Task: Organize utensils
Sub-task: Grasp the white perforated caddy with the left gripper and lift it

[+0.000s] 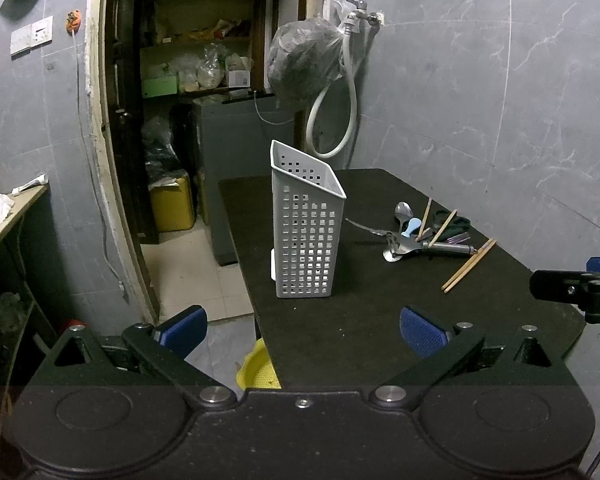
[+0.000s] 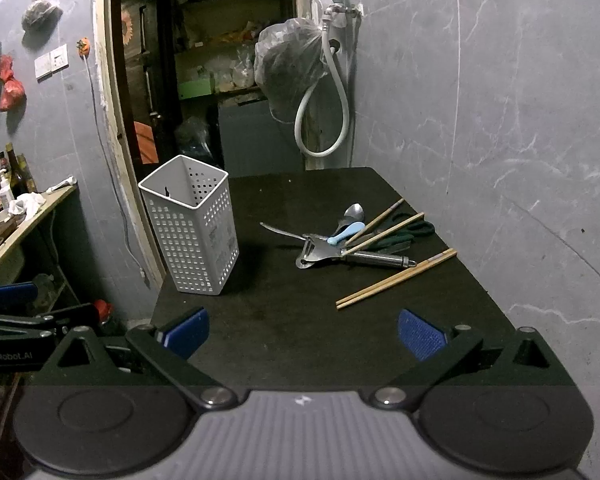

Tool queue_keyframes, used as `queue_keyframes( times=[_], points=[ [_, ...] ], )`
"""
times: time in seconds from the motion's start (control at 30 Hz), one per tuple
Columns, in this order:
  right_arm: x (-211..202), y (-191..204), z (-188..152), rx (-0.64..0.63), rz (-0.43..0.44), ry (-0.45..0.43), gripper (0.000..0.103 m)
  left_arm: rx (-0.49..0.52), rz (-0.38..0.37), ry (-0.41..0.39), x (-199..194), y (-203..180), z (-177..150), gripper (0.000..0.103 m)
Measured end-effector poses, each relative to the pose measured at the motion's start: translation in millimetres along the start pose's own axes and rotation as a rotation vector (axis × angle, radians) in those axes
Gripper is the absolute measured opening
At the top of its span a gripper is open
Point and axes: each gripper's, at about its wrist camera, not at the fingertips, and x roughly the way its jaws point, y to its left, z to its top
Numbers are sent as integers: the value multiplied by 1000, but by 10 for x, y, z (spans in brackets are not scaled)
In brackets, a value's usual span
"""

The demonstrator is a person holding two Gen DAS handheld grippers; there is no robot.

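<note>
Both tools, left and right, spread wide, holding nothing; basket near table left edge.

hidden and cut off

the scissors lie mostly under the chopsticks and peeler; only dark green handles show. a fork or similar handle runs under the pile, head not discernible. inside of the holder not visible from left wrist view. right gripper cut off by frame edge there. shelf contents through the doorway too dim to identify.
</note>
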Motion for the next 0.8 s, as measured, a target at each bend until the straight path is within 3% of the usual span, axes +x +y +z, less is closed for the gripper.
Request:
queue_keyframes(
  times=[0.27,0.53,0.7,0.8],
  points=[
    [76,11,25,-13,-11,41,103,22,65,12,78,-16,3,102],
    [265,6,-48,-37,-2,141,103,23,150,83,300,2,6,102],
    [497,-132,-58,-20,23,188,103,38,175,124,541,-68,39,102],
    [698,-242,-13,-6,31,225,103,47,227,125,697,-132,133,102]
  ],
)
